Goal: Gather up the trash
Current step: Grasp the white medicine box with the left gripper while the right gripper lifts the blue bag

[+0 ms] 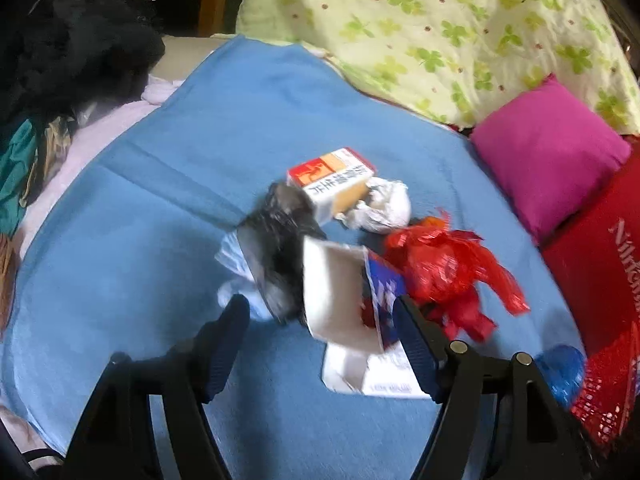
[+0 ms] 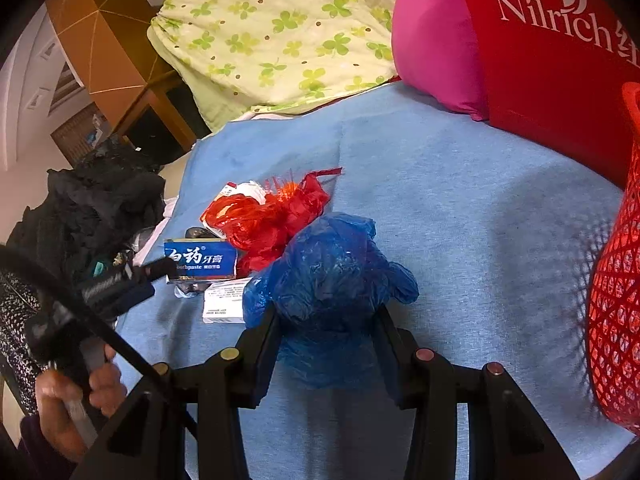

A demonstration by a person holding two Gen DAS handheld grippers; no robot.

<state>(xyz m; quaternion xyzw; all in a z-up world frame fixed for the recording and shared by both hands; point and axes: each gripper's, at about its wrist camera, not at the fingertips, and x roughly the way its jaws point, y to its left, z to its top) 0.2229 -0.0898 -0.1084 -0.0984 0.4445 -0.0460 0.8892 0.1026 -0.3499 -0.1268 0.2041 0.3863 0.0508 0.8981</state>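
While the left claw (image 1: 320, 332) gapes around the toothpaste box (image 1: 344, 300), the right claw (image 2: 328, 344) pinches the blue bag (image 2: 328, 272).

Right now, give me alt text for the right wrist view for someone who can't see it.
The right gripper clasps a crumpled blue plastic bag on a blue blanket. Left of it lie a red plastic bag and a toothpaste box; a red mesh basket stands at right.
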